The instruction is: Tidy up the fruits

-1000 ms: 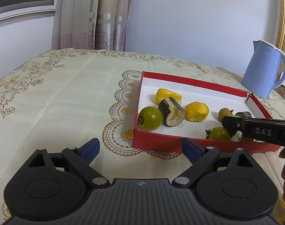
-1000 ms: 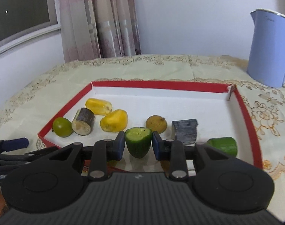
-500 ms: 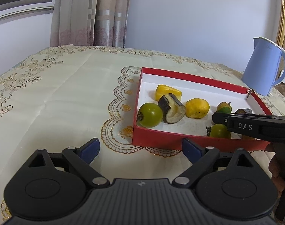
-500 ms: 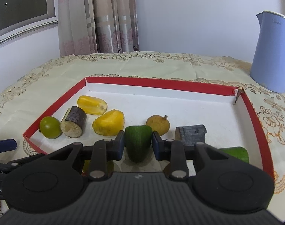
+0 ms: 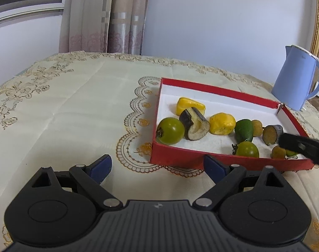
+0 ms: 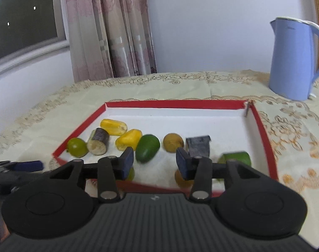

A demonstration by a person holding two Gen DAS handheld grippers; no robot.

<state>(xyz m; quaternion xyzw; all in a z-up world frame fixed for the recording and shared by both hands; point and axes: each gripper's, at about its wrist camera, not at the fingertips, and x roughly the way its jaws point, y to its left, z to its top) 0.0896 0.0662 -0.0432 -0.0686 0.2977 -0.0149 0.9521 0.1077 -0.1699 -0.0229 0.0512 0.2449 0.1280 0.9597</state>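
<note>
A red-rimmed white tray (image 6: 262, 126) (image 5: 176, 158) holds several fruits and vegetable pieces. A green cucumber piece (image 6: 147, 151) (image 5: 244, 130) lies in it beside a yellow piece (image 6: 129, 139) and a brown round fruit (image 6: 173, 142). My right gripper (image 6: 154, 163) is open and empty just behind the cucumber piece, over the tray's near rim. My left gripper (image 5: 157, 166) is open and empty over the tablecloth, left of the tray's near corner. A green tomato (image 5: 171, 130) and an eggplant piece (image 5: 194, 124) lie at the tray's left end.
A light blue kettle (image 6: 296, 59) (image 5: 297, 77) stands on the table behind the tray's right corner. A cream embroidered tablecloth (image 5: 64, 113) covers the table. Curtains (image 6: 109, 27) and a window are behind.
My right gripper has opened and let go of the green cucumber piece, which now lies in the tray. The gripper has drawn back and up a little. The left gripper has hardly moved.
</note>
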